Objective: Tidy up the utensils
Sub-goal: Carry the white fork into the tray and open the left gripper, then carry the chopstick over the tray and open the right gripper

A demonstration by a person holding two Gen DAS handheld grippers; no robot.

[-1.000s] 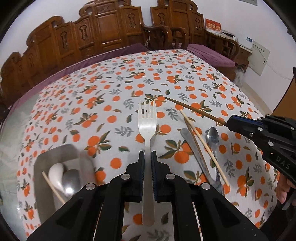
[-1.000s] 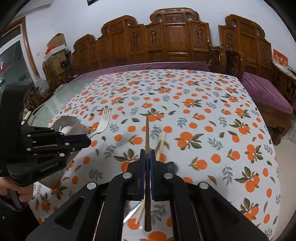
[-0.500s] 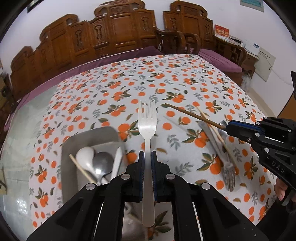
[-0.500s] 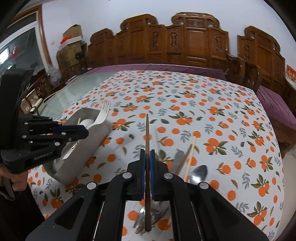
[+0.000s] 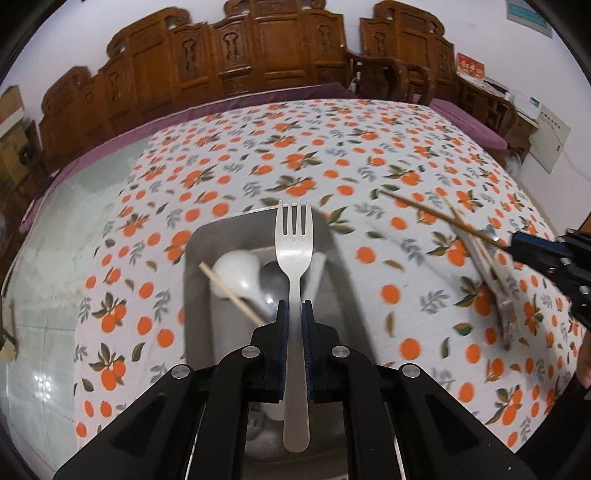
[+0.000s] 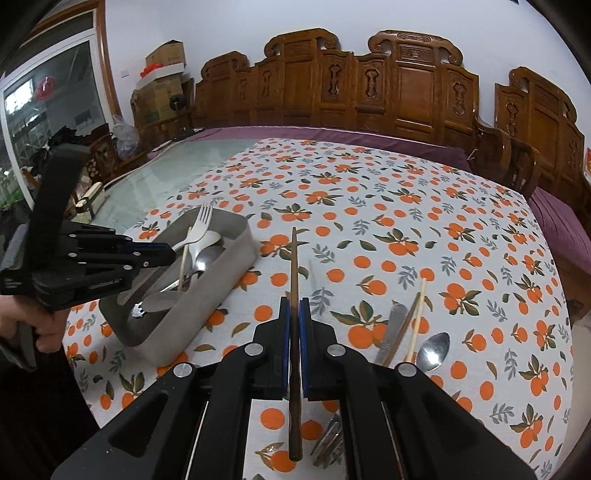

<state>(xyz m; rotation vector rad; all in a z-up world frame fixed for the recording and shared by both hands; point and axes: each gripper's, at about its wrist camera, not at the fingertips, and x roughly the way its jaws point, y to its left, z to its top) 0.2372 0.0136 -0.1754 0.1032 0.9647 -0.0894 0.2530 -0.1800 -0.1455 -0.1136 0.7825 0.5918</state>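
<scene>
Only one bit of txt is close to legible: small white lettering [image 6: 105,283] on the side of the left gripper [image 6: 170,254] body, seen from the right wrist cam. It looks like "GenRobot.AI", but it's soft, so not 100% sure. Everything else is too small or blurred to read: a red plaque w/ gold chars [image 5: 470,69] on the shelf by the far wall, a blue-green poster [image 5: 526,14] high on the wall, a blue label on the white box [image 5: 532,101], print on the cardboard boxes [image 6: 166,55], and a red sign [image 6: 46,86] behind the window.
</scene>
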